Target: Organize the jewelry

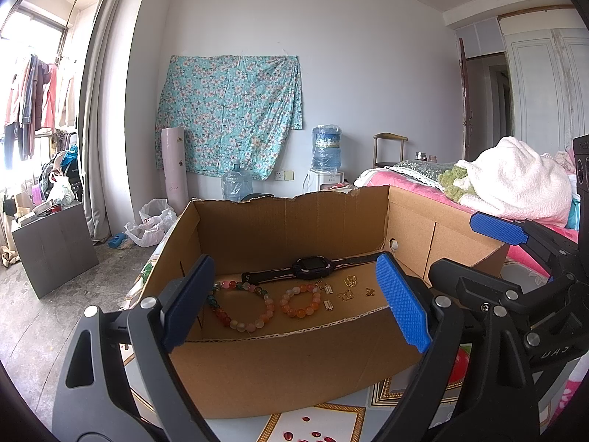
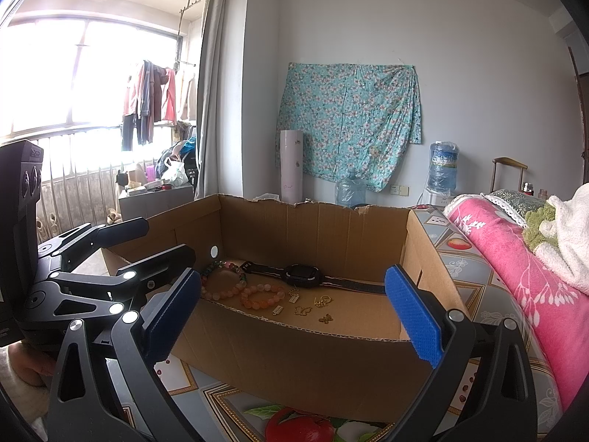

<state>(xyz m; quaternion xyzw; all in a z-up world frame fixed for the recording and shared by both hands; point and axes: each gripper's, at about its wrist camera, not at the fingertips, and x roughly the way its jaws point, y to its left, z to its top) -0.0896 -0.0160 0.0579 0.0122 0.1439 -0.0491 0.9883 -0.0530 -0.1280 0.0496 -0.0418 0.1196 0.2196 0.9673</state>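
A: Jewelry sits on the floor of the open brown cardboard box [image 1: 294, 368], centre of frame: two pastel bead bracelets [image 1: 241, 307], a black strap watch [image 1: 313, 268] behind them, small gold charms [image 1: 348, 291] to the right.

B: And the left tongs [image 1: 294, 302] hover wide before the near wall, nothing between the blue pads. The right tongs [image 2: 291, 320] stand just as wide and empty.

A: My tip: clear that near wall first, then dip down on one bracelet, pinching across its beads. Those charms look tiny and flat, so go gently.

B: Any writing to read?

A: Embossed letters on the right tongs' black frame [image 1: 552, 350], lower right of the left view, but I can't read them surely. Nothing legible on the watch.
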